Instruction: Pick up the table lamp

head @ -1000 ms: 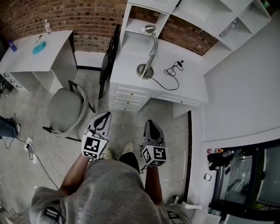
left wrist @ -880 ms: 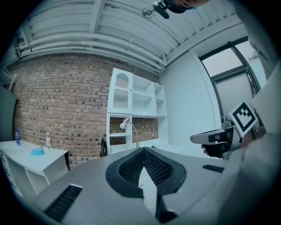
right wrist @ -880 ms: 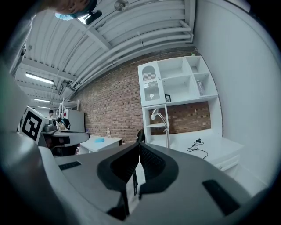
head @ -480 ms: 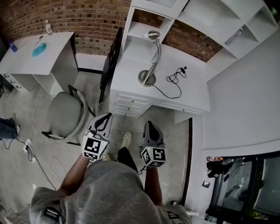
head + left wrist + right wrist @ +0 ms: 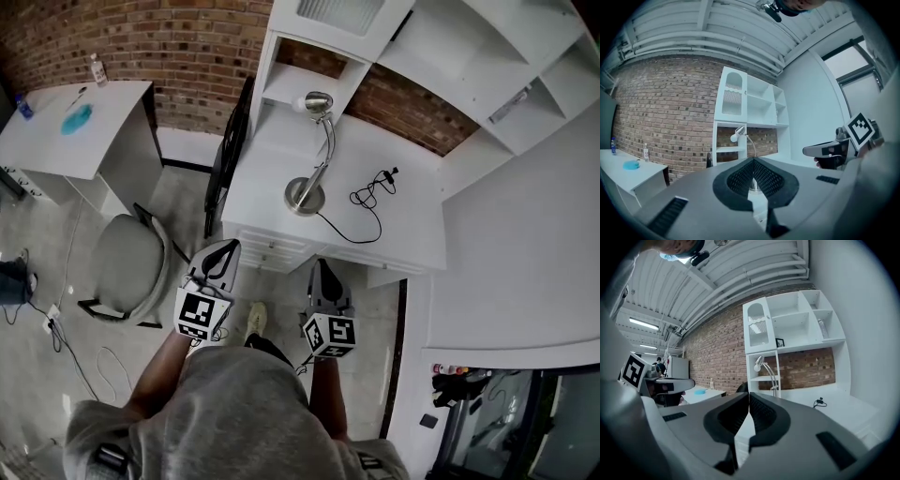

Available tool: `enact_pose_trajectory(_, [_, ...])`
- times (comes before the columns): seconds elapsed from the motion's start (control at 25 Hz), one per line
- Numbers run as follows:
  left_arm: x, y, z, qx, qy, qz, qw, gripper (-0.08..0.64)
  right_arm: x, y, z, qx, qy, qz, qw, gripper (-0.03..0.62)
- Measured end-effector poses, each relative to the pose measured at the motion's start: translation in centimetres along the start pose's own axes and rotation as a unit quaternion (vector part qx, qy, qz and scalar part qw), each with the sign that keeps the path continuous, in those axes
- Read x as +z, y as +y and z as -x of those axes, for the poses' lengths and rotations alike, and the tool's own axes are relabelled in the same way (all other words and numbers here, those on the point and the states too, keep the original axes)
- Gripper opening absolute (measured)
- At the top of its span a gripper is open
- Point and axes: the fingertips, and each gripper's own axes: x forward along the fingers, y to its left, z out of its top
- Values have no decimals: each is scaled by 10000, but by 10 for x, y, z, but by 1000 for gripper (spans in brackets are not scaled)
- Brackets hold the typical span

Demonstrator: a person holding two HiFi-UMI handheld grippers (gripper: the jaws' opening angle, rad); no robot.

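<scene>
The table lamp stood on the left part of the white counter. The left hand-held gripper and the right hand-held gripper were each pressed together, holding nothing, well apart from the lamp.

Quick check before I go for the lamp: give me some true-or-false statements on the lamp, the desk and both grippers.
1. The table lamp stands upright on the white desk. True.
2. The right gripper holds the lamp. False: its jaws are together on nothing, short of the desk.
3. The lamp's cord lies loose on the desk, on the right of the base in the head view. True.
4. The grey chair is tucked under the lamp's desk. False: it stands on the open floor to that desk's left.
5. The left gripper has its jaws wide apart. False: they are together and empty.
</scene>
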Motion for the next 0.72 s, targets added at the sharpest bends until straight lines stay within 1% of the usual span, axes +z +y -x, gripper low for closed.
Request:
enact_pose_trajectory(0.2, [-1, 0, -42, 104, 95, -22, 9999, 3, 2, -32, -29, 73, 23, -6, 10000, 23])
enact_pose_trajectory(0.44, [-5, -7, -87, 138, 185, 22, 9997, 3, -4, -68, -56, 165, 84, -70, 9998, 23])
enact_pose_trajectory(0.72, [-4, -13, -132, 304, 188, 67, 9993, 3, -7, -104, -83, 337, 117, -131, 9993, 23])
